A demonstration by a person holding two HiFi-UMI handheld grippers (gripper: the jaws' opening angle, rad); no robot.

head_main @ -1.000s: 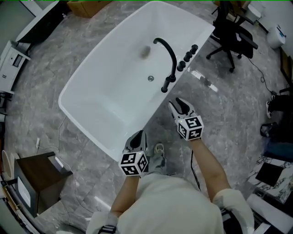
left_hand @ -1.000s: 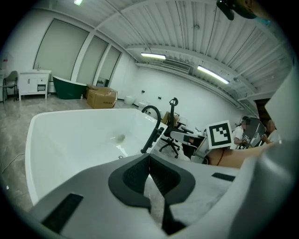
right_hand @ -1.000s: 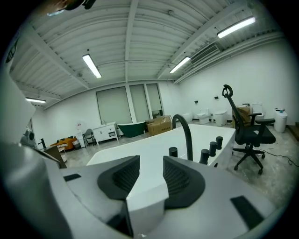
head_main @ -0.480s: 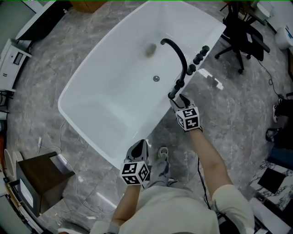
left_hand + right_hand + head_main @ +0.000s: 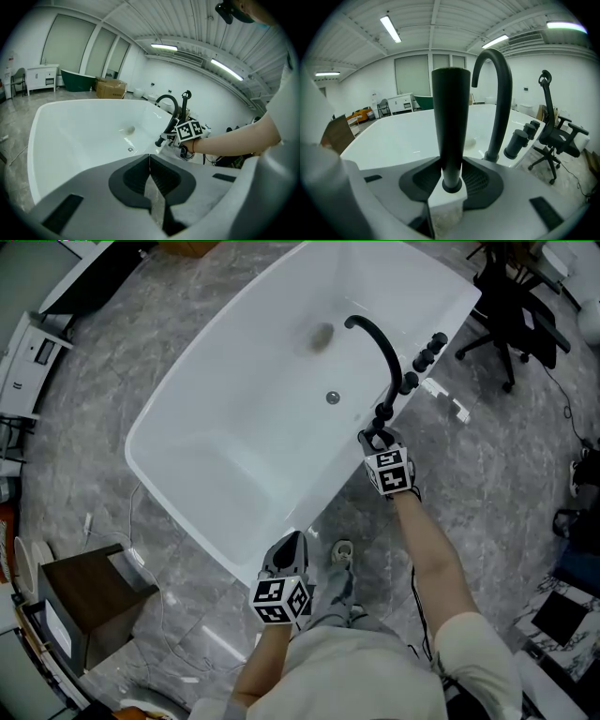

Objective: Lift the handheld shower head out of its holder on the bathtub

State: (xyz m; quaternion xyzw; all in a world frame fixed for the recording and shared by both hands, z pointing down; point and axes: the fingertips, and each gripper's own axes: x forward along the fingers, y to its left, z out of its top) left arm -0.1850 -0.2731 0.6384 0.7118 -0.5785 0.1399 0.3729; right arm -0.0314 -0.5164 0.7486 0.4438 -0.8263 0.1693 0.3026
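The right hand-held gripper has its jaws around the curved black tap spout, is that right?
No. The right hand-held gripper has its jaws, which have just been closing, around the straight black handheld shower head standing in its holder. The curved spout rises beside it, untouched. The right gripper view shows this.

The white oval bathtub (image 5: 234, 437) has a smooth, glossy finish. On its rim, the black cylindrical shower head (image 5: 450, 126) and black curved spout (image 5: 504, 98) are smooth and matt. Around the bathtub, the grey marbled floor (image 5: 487, 484) is polished stone with a light sheen.
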